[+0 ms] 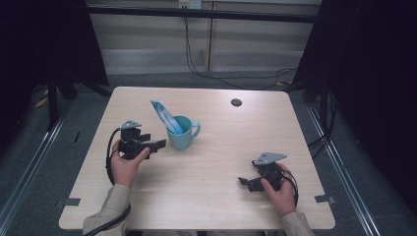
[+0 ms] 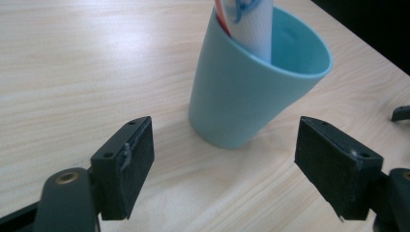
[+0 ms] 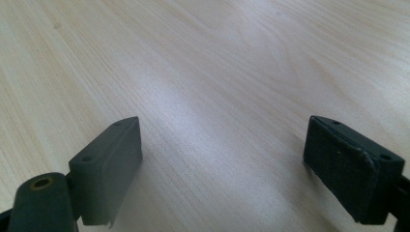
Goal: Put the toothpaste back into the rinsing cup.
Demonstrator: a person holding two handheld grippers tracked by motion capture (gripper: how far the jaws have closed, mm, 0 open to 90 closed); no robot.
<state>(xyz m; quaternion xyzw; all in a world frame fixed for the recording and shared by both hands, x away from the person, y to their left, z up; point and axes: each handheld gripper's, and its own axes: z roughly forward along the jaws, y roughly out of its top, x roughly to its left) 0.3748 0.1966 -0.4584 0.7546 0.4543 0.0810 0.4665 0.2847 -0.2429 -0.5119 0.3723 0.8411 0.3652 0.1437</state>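
The left tool (image 1: 158,144) stands wide, with nothing between its jaws. It lies level just above the bench (image 1: 211,196), held in the left hand (image 1: 125,164), and points at the cup (image 1: 181,133). In the left gripper view its two black pads (image 2: 133,166) flank the foot of the cup but stay clear of it; the cup sits a little beyond the tips, with bare wood showing between pads and cup wall.

The cup is pale teal and stands upright on the bench, left of centre and towards the far half. Its handle (image 1: 196,130) faces right in the high view, away from the left tool. A tube (image 1: 164,116) with blue and white print, and a touch of red seen in the left gripper view, stands in the cup. It leans to the left and far side, its upper end rising well above the rim.

The right tool (image 1: 245,182) is wide too and holds nothing. The right hand (image 1: 281,189) keeps it low over the near right part of the bench, well apart from the cup, jaws pointing left. In the right gripper view only plain wood lies between and beyond its pads (image 3: 111,166).

A cable trails from each tool along the forearm. A small dark round hole (image 1: 236,102) sits in the bench near its far edge, right of the cup.
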